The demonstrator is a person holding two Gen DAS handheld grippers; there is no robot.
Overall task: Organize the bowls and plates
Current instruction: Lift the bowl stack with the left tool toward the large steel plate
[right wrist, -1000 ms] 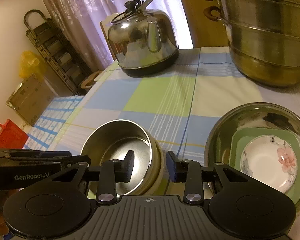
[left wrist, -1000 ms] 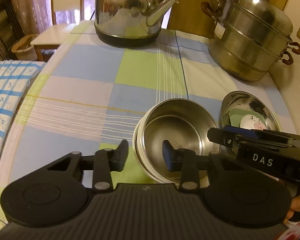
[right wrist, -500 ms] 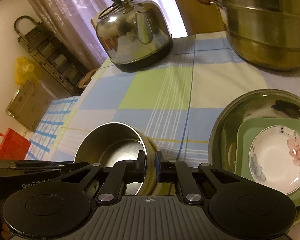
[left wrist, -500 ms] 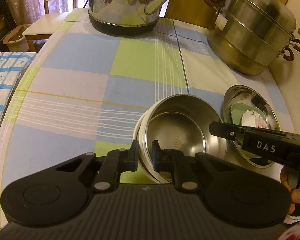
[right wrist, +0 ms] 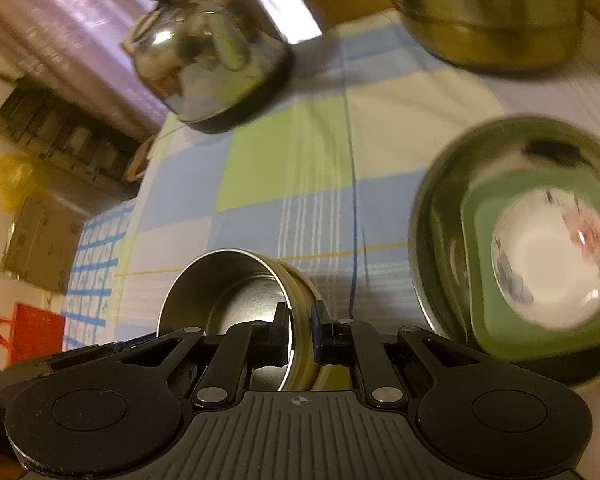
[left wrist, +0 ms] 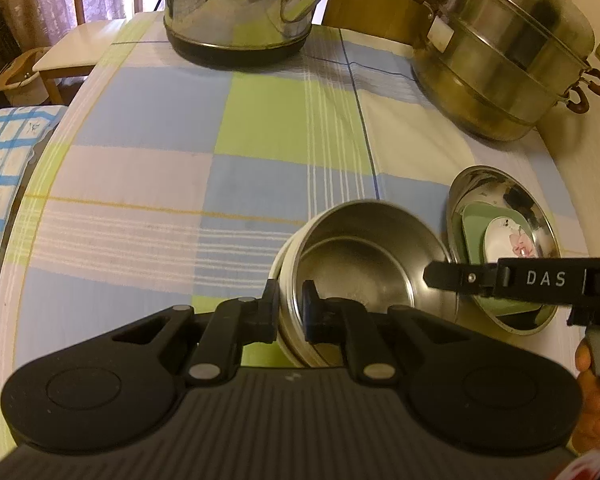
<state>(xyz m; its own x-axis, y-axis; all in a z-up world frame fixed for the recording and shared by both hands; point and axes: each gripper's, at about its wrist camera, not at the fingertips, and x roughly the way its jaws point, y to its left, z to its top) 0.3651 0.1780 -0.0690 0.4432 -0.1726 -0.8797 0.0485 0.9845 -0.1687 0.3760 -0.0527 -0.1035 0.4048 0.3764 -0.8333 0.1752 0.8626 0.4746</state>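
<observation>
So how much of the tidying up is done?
Partly. A flowered plate already sits on a green plate inside the big steel bowl. In hand: both the left gripper and right gripper have just been closing and now pinch the rim of the small steel bowl. Left: it probably goes onto that stack.

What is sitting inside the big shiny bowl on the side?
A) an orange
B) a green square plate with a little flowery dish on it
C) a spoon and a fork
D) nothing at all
B: in the right wrist view the big steel bowl holds a green square plate, and a small white dish with flowers lies on that plate.
</observation>
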